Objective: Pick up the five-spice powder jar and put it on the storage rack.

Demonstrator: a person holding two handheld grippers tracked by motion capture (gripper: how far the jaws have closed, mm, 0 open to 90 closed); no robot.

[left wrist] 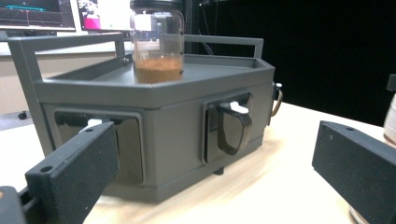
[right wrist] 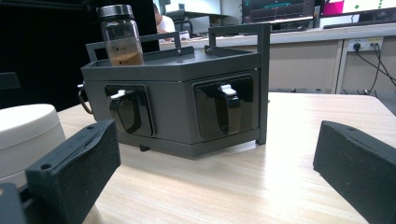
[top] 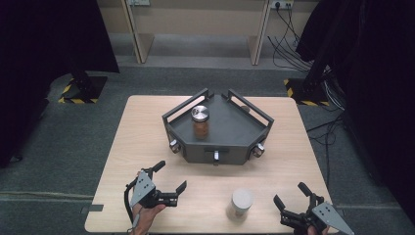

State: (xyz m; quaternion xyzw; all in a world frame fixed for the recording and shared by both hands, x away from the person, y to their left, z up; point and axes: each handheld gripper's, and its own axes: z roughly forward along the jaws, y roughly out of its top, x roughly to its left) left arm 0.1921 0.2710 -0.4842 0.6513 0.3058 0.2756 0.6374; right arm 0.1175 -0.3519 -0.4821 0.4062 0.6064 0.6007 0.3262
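A dark grey hexagonal rack [top: 225, 129] [left wrist: 177, 100] [right wrist: 187, 79] with railed top and handled drawers on its sides stands mid-table. On its top sits a glass jar of brown powder [top: 200, 122] [left wrist: 157, 44] [right wrist: 120, 36] with a metal lid. A second jar with a white lid [top: 240, 203] [right wrist: 25, 130] [left wrist: 390, 116] stands on the table near the front. My left gripper [top: 172, 178] [left wrist: 215, 177] is open at the front left, empty. My right gripper [top: 291, 194] [right wrist: 219, 168] is open at the front right, empty, with the white-lidded jar to its left.
The light wood table [top: 147, 147] has bare room around the rack. Dark stands with striped bases [top: 80, 90] sit on the floor behind at both sides. Cables [top: 293, 39] hang at the back right. Monitors [left wrist: 37, 14] glow in the background.
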